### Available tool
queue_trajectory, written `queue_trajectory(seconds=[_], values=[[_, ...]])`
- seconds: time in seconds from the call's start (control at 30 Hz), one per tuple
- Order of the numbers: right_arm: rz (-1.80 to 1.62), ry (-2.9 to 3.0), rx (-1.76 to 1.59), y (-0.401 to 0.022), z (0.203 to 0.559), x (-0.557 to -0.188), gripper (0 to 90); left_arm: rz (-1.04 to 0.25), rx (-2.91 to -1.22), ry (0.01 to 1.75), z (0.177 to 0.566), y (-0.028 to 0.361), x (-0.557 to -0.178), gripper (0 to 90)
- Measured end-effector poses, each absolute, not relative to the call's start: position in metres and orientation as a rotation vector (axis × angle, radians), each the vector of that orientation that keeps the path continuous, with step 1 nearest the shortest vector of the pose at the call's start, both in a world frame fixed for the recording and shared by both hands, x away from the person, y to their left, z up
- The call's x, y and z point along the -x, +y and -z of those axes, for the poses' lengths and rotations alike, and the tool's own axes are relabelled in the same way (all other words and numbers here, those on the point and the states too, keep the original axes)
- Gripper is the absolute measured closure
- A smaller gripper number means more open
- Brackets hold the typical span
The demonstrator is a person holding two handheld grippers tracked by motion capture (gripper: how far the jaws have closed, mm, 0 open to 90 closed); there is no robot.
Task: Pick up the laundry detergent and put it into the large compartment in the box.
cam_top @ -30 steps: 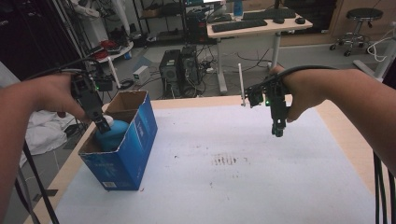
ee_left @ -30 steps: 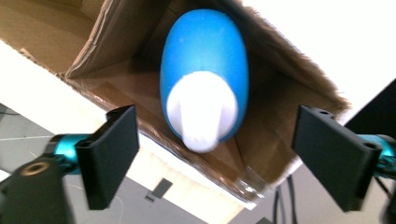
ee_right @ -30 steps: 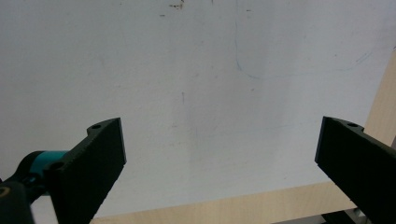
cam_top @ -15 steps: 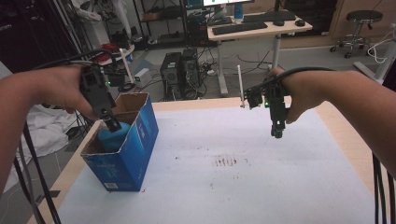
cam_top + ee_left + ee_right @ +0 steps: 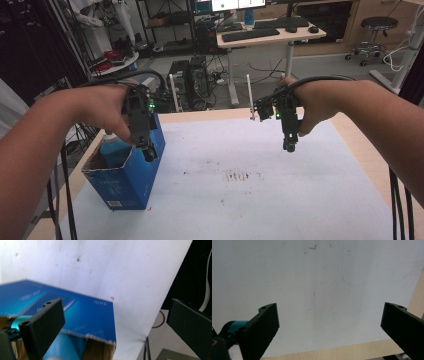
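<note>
Blue box (image 5: 127, 172) as landmark: open-topped cardboard carton, standing at the left edge of the table (image 5: 350, 150), on the white sheet (image 5: 240, 200) that covers most of the top. Inside the box, a blue bottle-like container (image 5: 112, 150) with a pale cap; details too dim to tell more.

Left gripper (image 5: 148, 152): held just above the box's right rim, pointing down. In the left gripper view its jaws stand wide apart, nothing between them; the box's blue wall (image 5: 75, 312) and torn cardboard edge lie below, white sheet beyond.

Right gripper (image 5: 290, 145): well to the right of the box, above the sheet, pointing down, not touching it. In the right gripper view the jaws are spread wide and empty over bare white sheet (image 5: 317, 290), with the wooden table edge (image 5: 352, 350) near the bottom.

Between box and right gripper: faint dark marks (image 5: 240, 175) on the sheet. Nothing stands between the two grippers.

Behind the box, off the table: a computer tower (image 5: 187, 82) on the floor with tangled cables, a desk (image 5: 270, 37) bearing a keyboard (image 5: 250, 34), a stool (image 5: 380, 25) farther right.
</note>
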State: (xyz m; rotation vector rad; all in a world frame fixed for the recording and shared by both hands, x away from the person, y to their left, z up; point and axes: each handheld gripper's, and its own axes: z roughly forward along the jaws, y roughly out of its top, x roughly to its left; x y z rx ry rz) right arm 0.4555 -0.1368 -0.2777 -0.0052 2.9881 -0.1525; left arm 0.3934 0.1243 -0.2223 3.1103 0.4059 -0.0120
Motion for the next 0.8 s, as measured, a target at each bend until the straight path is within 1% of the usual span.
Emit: queue_trajectory(seconds=[0.13,0.27,0.5,0.8], values=[[0.144,2.988,0.021,-0.136,0.276,-0.453,0.8,0.012,-3.110,0.345,0.229,0.112,-0.394,1.7],[0.125,2.995,0.012,-0.135,0.274,-0.451,0.8,0.050,-3.115,0.301,0.239,0.098,-0.398,1.6],[0.115,3.001,-0.006,-0.137,0.272,-0.454,0.8,0.095,-3.136,0.288,0.260,0.087,-0.406,1.6],[0.084,3.001,-0.003,-0.144,0.268,-0.457,0.8,0.093,-3.106,0.317,0.251,0.091,-0.412,1.7]])
